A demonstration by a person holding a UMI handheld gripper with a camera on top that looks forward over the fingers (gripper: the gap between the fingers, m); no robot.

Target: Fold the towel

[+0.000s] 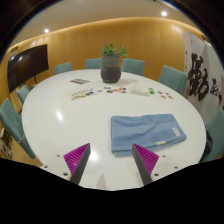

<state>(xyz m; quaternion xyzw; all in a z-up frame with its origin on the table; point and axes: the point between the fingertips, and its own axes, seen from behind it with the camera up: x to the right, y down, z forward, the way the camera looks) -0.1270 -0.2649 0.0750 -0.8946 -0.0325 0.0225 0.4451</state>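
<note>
A light blue towel (pixel 146 131) lies flat on the white oval table (pixel 60 125), just ahead of my fingers and a little to the right. It looks folded into a rectangle with a thicker fold along its right edge. My gripper (pixel 111 158) hovers above the table's near side with its jaws wide apart and nothing between them. The magenta pads (pixel 77 156) show on both fingers. The right fingertip is close to the towel's near edge.
A grey pot with a green plant (pixel 111 66) stands at the table's far side. Small cards and flat items (pixel 110 92) lie in a row in front of it. Teal chairs (pixel 173 77) ring the table. A dark screen (pixel 27 64) hangs at the left.
</note>
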